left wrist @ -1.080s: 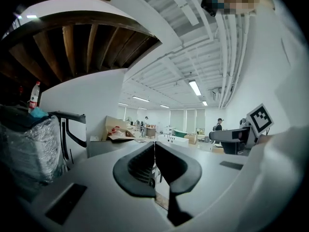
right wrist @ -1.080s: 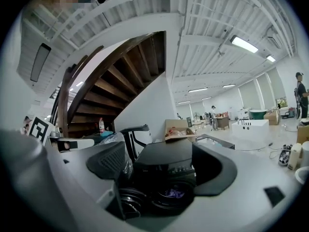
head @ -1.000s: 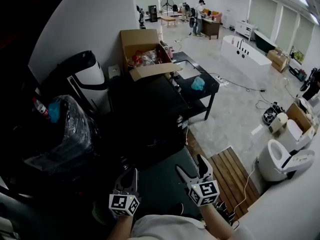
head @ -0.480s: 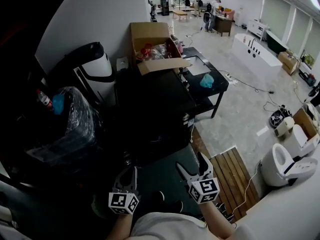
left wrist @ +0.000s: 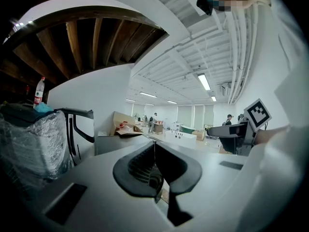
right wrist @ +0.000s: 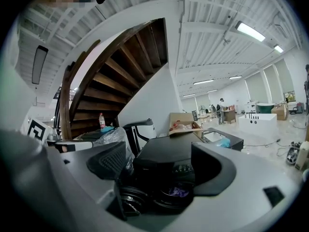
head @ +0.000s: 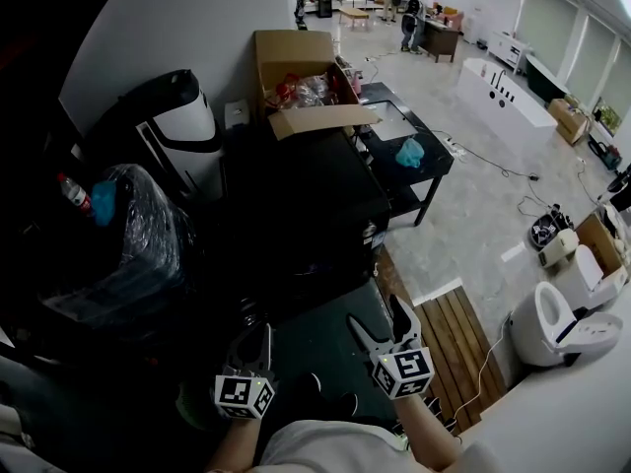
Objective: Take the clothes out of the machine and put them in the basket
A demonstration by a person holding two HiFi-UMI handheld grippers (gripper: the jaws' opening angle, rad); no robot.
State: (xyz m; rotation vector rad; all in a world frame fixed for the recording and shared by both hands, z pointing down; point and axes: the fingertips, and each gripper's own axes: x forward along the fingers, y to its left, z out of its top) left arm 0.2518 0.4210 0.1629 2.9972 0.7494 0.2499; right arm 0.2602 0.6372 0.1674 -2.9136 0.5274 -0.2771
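While both claws sit short of the machine:
machine: big black boxy washer [head: 296, 205]
right gripper [head: 377, 318]: before the machine, jaws spread, nothing between
left gripper [head: 261, 338]: before the machine, jaws pressed together, empty
clothes: purple fabric [right wrist: 181, 191], inside the machine's round opening

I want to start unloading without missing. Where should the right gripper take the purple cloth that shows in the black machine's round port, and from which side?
Probably the nearest fold of the purple cloth, straight in from the front with the open right gripper: only a small part shows, low inside the round port of the black machine, whose rim blocks the sides.
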